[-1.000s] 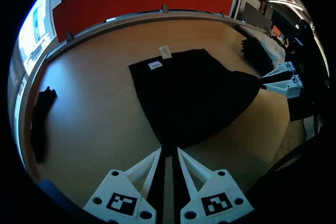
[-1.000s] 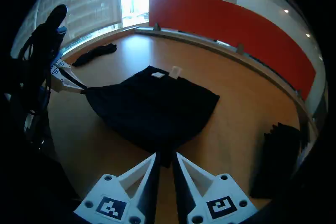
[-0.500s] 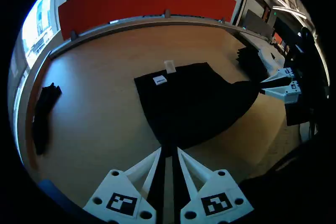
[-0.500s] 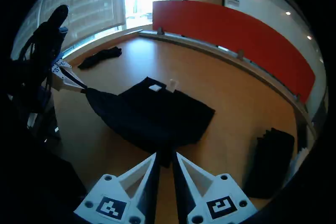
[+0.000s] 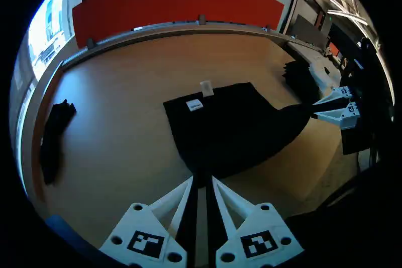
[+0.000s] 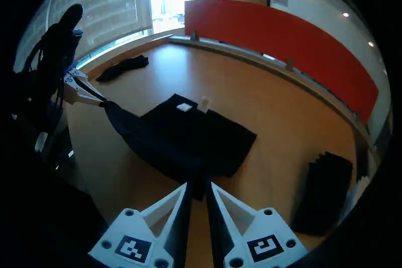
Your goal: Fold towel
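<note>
Where left tongs, right tongs pinch towel — corners hidden (too dark)

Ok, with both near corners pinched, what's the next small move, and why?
Probably carry both corners forward toward the white label. The left gripper and right gripper each hold a near corner of the black cloth towel raised, while its far half lies flat on the wooden table.

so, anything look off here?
Nothing spilled or damaged. One dark cloth lies crumpled near the table edge, far from the neat folded stack. The towel is pinched at two corners by the left gripper and right gripper.
</note>
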Demonstrator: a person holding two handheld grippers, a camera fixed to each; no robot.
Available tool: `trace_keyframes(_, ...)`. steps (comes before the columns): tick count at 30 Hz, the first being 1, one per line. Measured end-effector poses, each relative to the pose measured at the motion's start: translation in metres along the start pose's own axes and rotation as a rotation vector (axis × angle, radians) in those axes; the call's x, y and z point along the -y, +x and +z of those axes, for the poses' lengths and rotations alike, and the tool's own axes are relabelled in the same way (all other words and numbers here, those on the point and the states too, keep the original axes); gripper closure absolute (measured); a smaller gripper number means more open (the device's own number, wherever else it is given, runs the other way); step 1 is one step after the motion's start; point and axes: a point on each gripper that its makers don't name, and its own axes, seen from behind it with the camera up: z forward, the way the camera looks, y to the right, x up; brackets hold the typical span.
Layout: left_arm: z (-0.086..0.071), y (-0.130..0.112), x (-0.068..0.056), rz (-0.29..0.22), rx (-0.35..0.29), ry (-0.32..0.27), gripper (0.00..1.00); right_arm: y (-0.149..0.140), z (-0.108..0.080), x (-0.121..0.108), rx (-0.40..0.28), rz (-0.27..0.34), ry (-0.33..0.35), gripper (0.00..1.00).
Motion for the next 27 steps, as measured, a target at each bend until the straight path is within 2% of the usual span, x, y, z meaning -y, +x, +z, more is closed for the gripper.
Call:
trace_keyframes(12,0.018,0.024,0.012,0.008,-0.03,0.02,0.9,0.01,0.018,-0.018,0.002,0.005,-0.024,0.81)
trace_keyframes(21,0.043,0.058,0.026,0.005,-0.07,0.037,0.89,0.022,0.043,-0.045,0.012,-0.003,-0.06,0.81)
trace_keyframes(27,0.062,0.075,0.034,0.015,-0.08,0.047,0.89,0.03,0.06,-0.058,0.01,0.023,-0.073,0.81)
